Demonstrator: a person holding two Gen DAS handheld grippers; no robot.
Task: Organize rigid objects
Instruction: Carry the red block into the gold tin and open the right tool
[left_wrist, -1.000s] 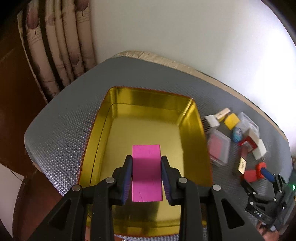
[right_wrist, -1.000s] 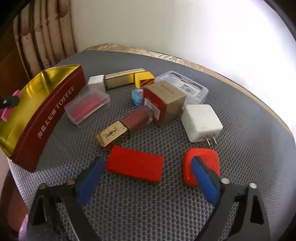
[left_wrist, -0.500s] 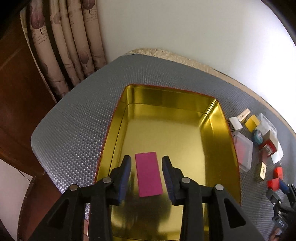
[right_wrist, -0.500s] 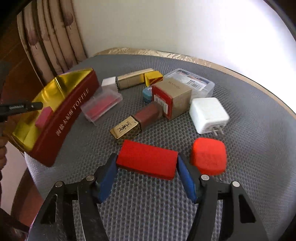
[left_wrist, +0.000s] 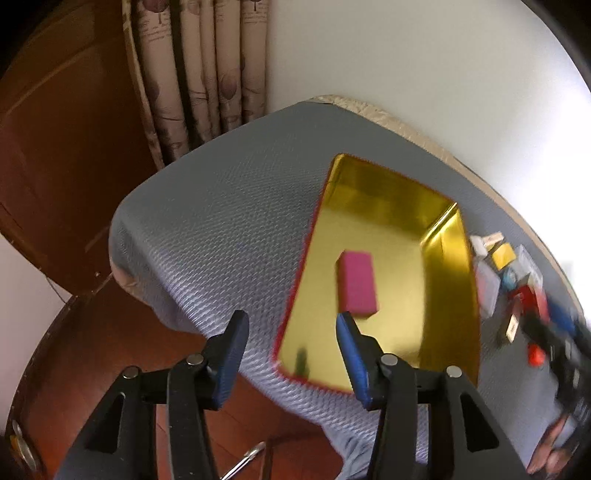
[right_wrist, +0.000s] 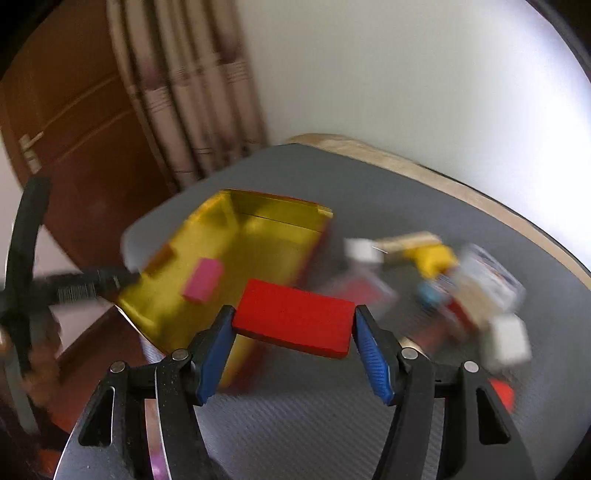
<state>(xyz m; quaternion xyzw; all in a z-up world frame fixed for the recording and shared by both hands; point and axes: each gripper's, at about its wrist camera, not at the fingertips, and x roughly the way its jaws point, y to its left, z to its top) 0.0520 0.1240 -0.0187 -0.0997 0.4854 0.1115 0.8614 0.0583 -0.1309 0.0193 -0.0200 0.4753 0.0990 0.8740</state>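
Observation:
A pink block lies flat on the floor of the gold tin, which has a red outside. My left gripper hangs over the tin's near left corner, its jaws opening with nothing between them. In the right wrist view my right gripper is shut on a red block, held by its two ends above the grey mat. The tin with the pink block lies just behind and left of it. The left gripper's black frame shows at the tin's left edge.
A cluster of small items sits on the grey mesh mat right of the tin: a yellow block, white blocks, a clear case, a blue item. The mat's edge drops to a wooden floor. Curtains hang behind.
My left gripper let go of the pink block, opened wider and drew back to the left. My right gripper closed on the red block and lifted it toward the tin.

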